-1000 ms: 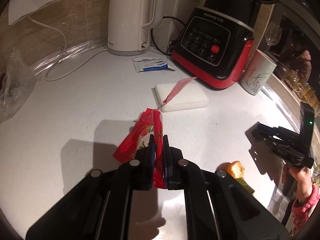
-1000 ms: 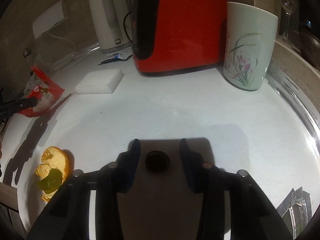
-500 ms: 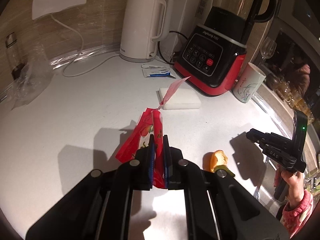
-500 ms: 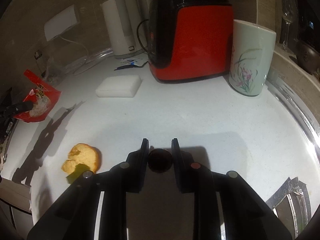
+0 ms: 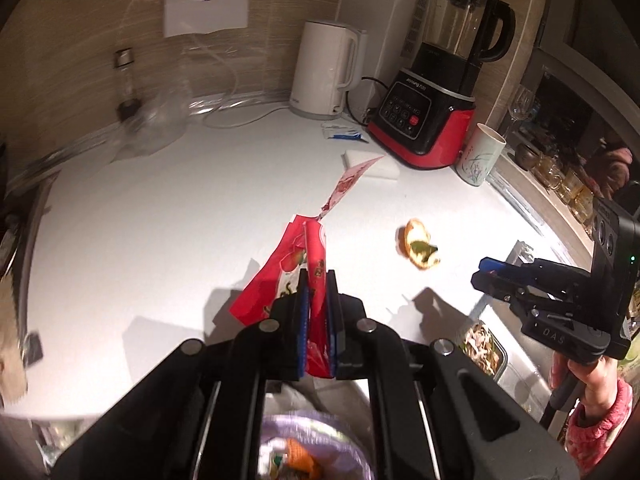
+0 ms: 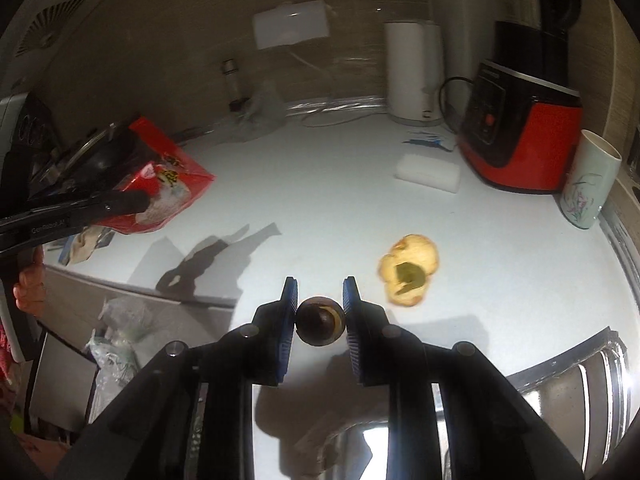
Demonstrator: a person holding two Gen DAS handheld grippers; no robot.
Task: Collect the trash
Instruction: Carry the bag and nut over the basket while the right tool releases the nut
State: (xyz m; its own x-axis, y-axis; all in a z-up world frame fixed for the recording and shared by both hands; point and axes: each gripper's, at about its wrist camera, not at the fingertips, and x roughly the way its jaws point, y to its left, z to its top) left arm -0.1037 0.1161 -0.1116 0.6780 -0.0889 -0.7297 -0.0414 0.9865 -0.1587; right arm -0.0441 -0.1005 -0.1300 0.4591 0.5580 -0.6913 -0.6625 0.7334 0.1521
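Right under my left gripper (image 5: 316, 300) sits a bin lined with a pale bag (image 5: 308, 448), blurred, with something orange inside; the rest of its contents I cannot make out. Just right of it, at the table (image 5: 160, 232) edge, a metal tray (image 5: 486, 350) holds scraps I can't identify. My left gripper is pressed nearly together, pinching a red snack wrapper (image 5: 288, 268) whose torn strip trails away above the table. My right gripper (image 6: 320, 320) has just been narrowing and now clamps a small dark round nut-like thing (image 6: 320, 320) between its blue pads (image 6: 289, 316), lifted off the table. Just beyond it on the table lies an orange peel (image 6: 408, 274) with a green bit in it. Farther off are a white sponge block (image 6: 428, 170), a flowered cup (image 6: 588, 184) whose inside I cannot see, a red-and-black blender (image 5: 432, 120) with an apparently empty jug, and a white kettle (image 5: 324, 68). A crumpled clear plastic bag (image 5: 152, 124) by the wall is smeared.
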